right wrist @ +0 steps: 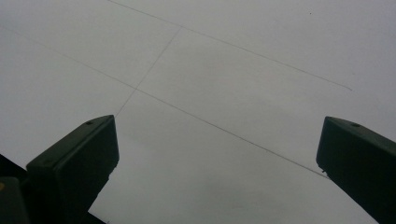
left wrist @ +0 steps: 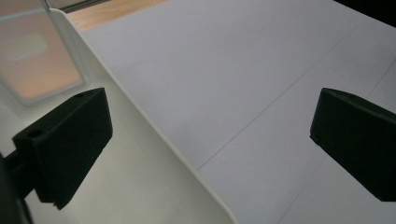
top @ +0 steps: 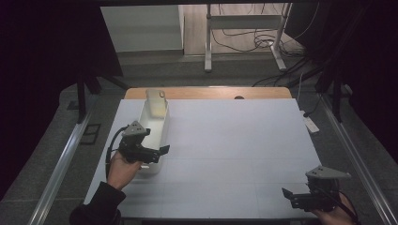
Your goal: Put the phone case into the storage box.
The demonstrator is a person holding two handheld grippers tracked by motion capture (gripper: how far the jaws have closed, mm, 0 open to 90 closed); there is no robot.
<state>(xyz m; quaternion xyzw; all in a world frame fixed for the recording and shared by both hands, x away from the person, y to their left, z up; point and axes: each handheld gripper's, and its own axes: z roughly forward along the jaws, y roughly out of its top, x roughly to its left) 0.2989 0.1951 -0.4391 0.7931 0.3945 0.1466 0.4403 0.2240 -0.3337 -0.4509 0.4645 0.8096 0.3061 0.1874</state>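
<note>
A long white bin (top: 164, 124) stands on the left part of the white table (top: 234, 140). A flat translucent beige piece, like a phone case (top: 156, 102), leans upright at the bin's far end; in the left gripper view the case (left wrist: 35, 56) looks pinkish. My left gripper (top: 157, 152) hovers over the bin's near end, open and holding nothing. Its jaws (left wrist: 212, 112) straddle the bin's right wall (left wrist: 135, 154), one inside and one over the table. My right gripper (top: 291, 198) is open and holds nothing near the table's front right corner, above the bare sheet (right wrist: 219, 135).
A wooden strip (top: 211, 92) edges the table's far side. Beyond it are a metal stand (top: 244, 28) and floor cables (top: 263, 42). A white power strip (top: 309, 123) lies off the right edge. Thin lines cross the table sheet (right wrist: 210, 70).
</note>
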